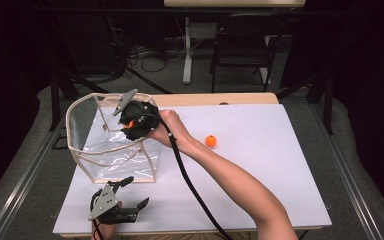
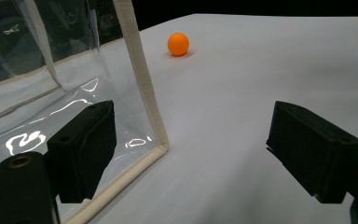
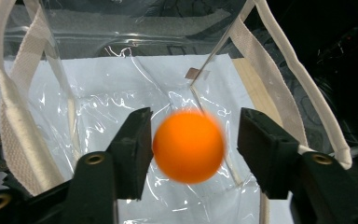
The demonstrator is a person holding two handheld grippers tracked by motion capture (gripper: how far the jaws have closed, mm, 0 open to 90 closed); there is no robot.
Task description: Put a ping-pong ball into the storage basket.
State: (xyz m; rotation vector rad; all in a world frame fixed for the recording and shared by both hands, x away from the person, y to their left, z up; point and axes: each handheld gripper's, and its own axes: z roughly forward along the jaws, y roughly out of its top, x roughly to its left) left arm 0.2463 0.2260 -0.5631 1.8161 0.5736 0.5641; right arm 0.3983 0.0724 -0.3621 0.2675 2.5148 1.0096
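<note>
Orange round plastic ball (image 3: 189, 146) sits between the two black jaws of the right hand-held gripper (image 3: 192, 149), in the centre of the right gripper view, directly above the open mouth of the clear plastic bag with cream fabric edging (image 3: 279, 88). The ball looks blurred and there is a small gap between it and each jaw, so the jaws stand apart and, in my judgement, the ball is just being released into the bag. In the high view the right hand-held gripper (image 1: 130, 125) hangs over the top of the bag (image 1: 80, 155) at the centre left of the frame, with a little orange visible between its jaws. A second orange round ball (image 1: 210, 141) lies on the white bench (image 1: 260, 190) near the middle of the frame, well apart from the bag; it also appears in the upper centre of the left gripper view (image 2: 178, 44). So one ball is almost placed and one more is left to fetch, as I judge it. The left hand-held gripper (image 1: 130, 197) rests at the lower left of the high view, its jaws wide apart and holding nothing, just beside the lower corner of the bag (image 2: 142, 93). Nothing lies between the second ball and the bag. A dark folding chair (image 1: 242, 42) stands behind the bench, at the top of the frame.
</note>
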